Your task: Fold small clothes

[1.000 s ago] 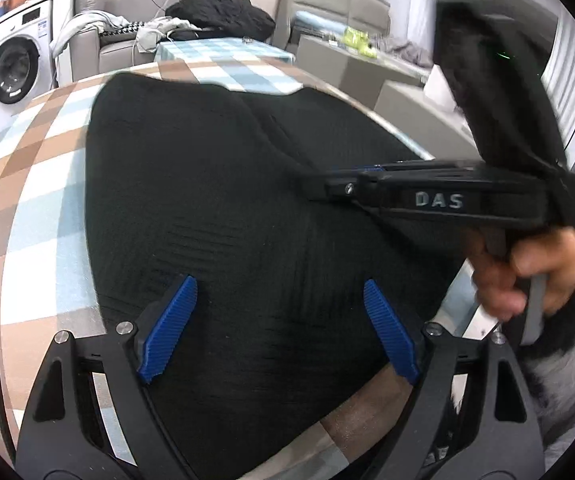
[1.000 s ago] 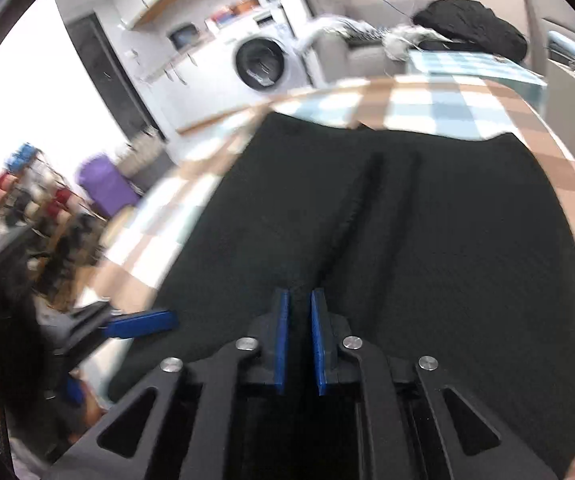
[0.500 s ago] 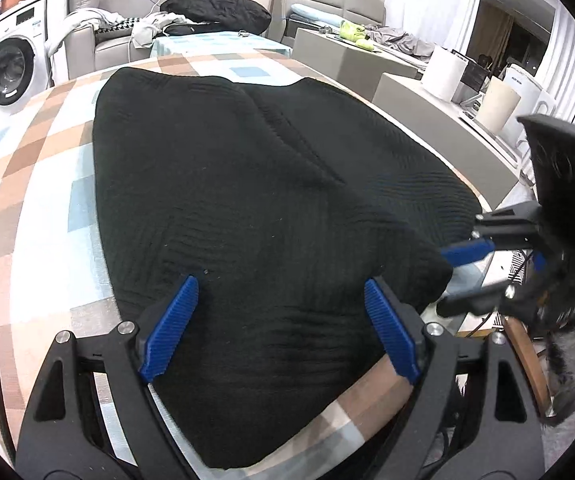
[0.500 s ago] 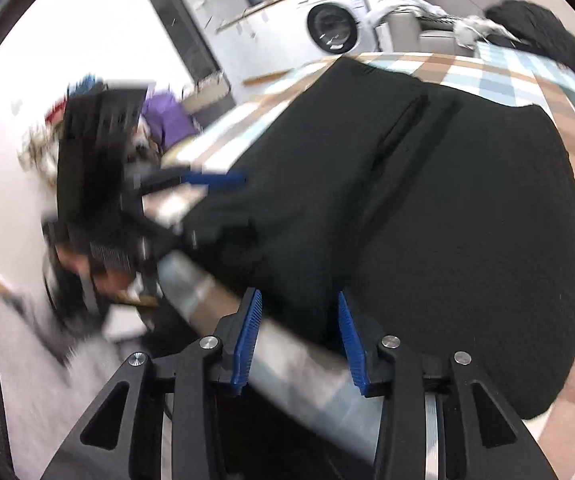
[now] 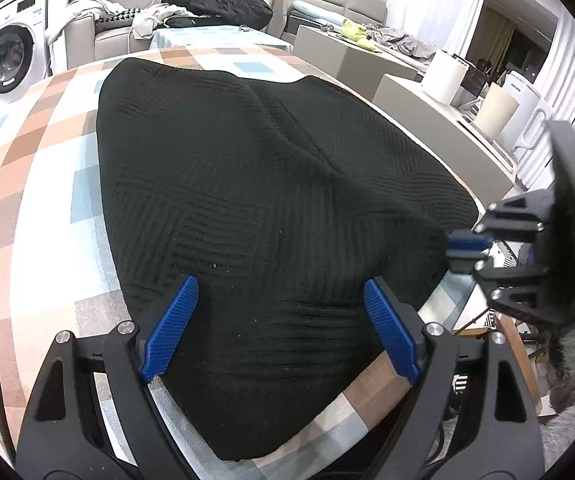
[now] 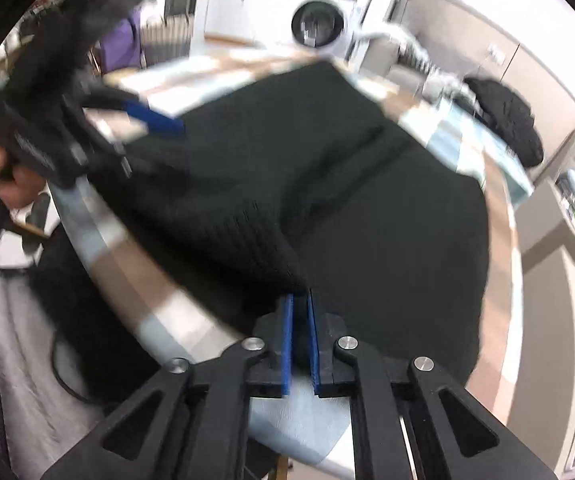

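A black knit garment (image 5: pixel 271 200) lies spread over a table with a checked cloth (image 5: pixel 39 184). My left gripper (image 5: pixel 279 332) is open, its blue fingers hovering over the garment's near hem. My right gripper (image 6: pixel 300 312) is shut on a corner of the garment (image 6: pixel 271 240), at the table's near right edge; it also shows in the left wrist view (image 5: pixel 467 248). The left gripper shows blurred at the left of the right wrist view (image 6: pixel 155 120).
A washing machine (image 5: pixel 7 60) stands far left. A sofa with a black heap of clothes (image 5: pixel 223 0) is behind the table. Grey cabinets (image 5: pixel 419 92) and white containers stand to the right. The table edge runs near both grippers.
My right gripper left the garment's middle, opened, swung to the near right corner and shut on the fabric there. My left gripper stayed open over the near hem.
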`<state>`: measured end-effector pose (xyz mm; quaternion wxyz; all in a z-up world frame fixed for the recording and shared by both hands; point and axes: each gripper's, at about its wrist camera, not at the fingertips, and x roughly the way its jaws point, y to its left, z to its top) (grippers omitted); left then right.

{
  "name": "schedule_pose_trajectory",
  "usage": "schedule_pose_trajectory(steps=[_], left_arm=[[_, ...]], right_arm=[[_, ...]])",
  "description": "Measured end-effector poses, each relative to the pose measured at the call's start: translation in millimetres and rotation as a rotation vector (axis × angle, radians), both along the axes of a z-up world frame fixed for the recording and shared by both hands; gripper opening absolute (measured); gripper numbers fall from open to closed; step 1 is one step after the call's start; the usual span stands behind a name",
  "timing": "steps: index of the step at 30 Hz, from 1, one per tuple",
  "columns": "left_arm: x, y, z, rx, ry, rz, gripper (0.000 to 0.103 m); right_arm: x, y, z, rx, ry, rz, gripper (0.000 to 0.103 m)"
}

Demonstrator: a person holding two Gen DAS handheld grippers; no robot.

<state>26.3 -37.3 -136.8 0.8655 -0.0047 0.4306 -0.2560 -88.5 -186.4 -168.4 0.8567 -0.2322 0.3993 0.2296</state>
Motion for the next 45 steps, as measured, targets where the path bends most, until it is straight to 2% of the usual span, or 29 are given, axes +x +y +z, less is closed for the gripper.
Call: schedule_pose_trajectory(steps=[2,4,6,10,11,14,17,19,21,24,30,32,33,34,36,42,45], left_arm=[[-0.9,1.6,3.2,-0.016,-0.002,0.005,0.083],[-0.2,3.4,7.6,-0.048,-0.012,0.025,0.083],[2.3,0.1,9.0,-0.066,-0.031,0.062,0.083],[7.9,-24.0,0.6,-0.075,-0.012,0.038,0.083],[5.6,-33.0,-1.2,-0.036,-0.032,0.037,0.084],[-3.5,-54.5,-6.0,0.091,-0.065,-0.003,0.086],[-10.6,-62.2,-9.7,0.135,-0.072,-0.034,0.088],[-14.2,-62.8,-10.4,0.147,-0.077,-0.046,0.088],[-16.9,-61.0,-8.9,0.132,-0.073,-0.057,0.088],[-16.8,-48.7,-0.5,0.067,-0.075,-0.058,0.088],[-5.0,-5.2,17.3,-0.006,-0.083,0.064,0.088],[-0.9,8.6,18.8,-0.011,-0.078,0.113,0.088],[1.5,17.5,18.6,-0.016,-0.066,0.142,0.088],[3.3,23.4,18.1,-0.022,-0.057,0.159,0.088],[7.2,35.1,19.2,-0.035,-0.052,0.194,0.088],[4.8,55.9,29.7,-0.055,-0.074,0.233,0.088],[10.4,53.4,25.3,-0.043,-0.062,0.247,0.088]], right_arm=[[-1.3,-7.0,1.5,0.046,0.044,0.001,0.014],[-2.1,-25.0,13.0,0.178,0.093,0.013,0.036],[-2.4,-39.1,21.2,0.284,0.098,-0.001,0.043],[17.1,-62.9,29.3,0.508,0.130,-0.146,0.043],[28.6,-65.6,24.5,0.567,0.165,-0.192,0.043],[64.0,-53.2,14.6,0.645,0.251,-0.221,0.043],[89.9,-37.9,7.3,0.704,0.314,-0.222,0.043],[105.6,-27.8,5.1,0.715,0.337,-0.228,0.044],[117.6,-18.7,9.3,0.710,0.315,-0.220,0.044],[140.0,-5.8,10.8,0.708,0.310,-0.223,0.044],[153.0,8.7,11.1,0.687,0.302,-0.217,0.043],[155.4,13.7,8.9,0.649,0.299,-0.226,0.033],[156.8,17.3,9.3,0.612,0.282,-0.240,0.022],[158.4,22.8,11.1,0.578,0.263,-0.234,0.016],[156.4,27.7,15.5,0.547,0.238,-0.230,0.013],[122.3,8.5,78.2,0.546,0.085,-0.189,0.011],[113.5,-24.2,90.1,0.529,0.051,-0.258,0.011]])
